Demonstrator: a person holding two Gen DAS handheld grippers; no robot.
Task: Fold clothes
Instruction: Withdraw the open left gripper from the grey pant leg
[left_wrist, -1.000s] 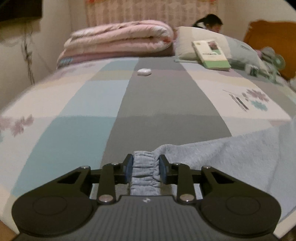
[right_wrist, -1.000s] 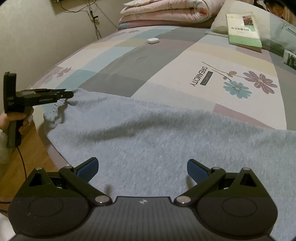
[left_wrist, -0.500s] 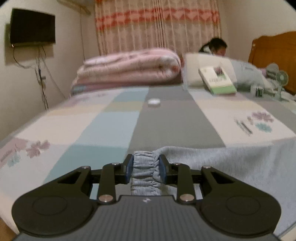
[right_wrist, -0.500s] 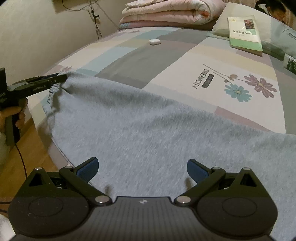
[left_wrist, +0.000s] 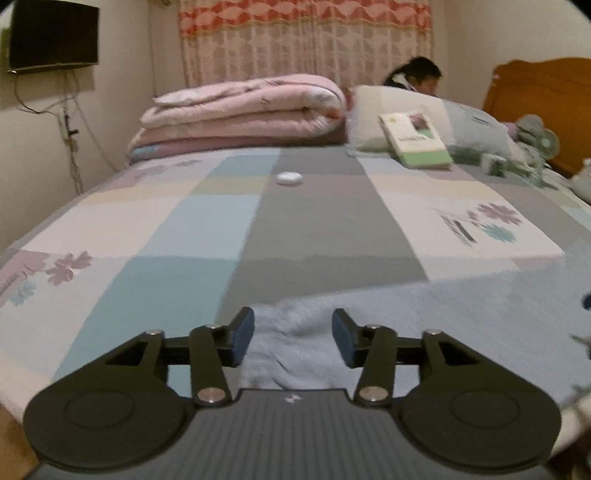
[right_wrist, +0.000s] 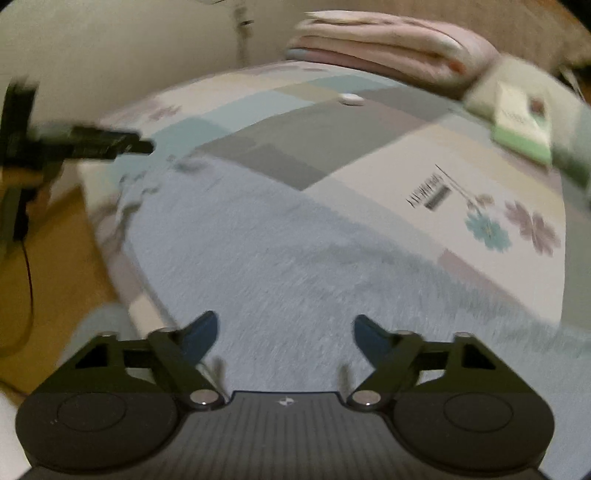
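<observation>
garment (right_wrist: 295, 266): 1 | quilt (left_wrist: 240, 110): 1 | book (left_wrist: 413, 144): 1 | pillow (left_wrist: 369, 110): 1 | white case (left_wrist: 290, 178): 1

A bed (left_wrist: 155, 229) covered by a patchwork sheet is seen. A light blue fleece garment (right_wrist: 295, 266) is spread at its 6 o'clock edge. A small white case (left_wrist: 290, 178) is laid near centre, a folded pink quilt (left_wrist: 243, 110) at 12 o'clock, a pillow (left_wrist: 373, 110) and green book (left_wrist: 415, 142) at 1 o'clock.
</observation>
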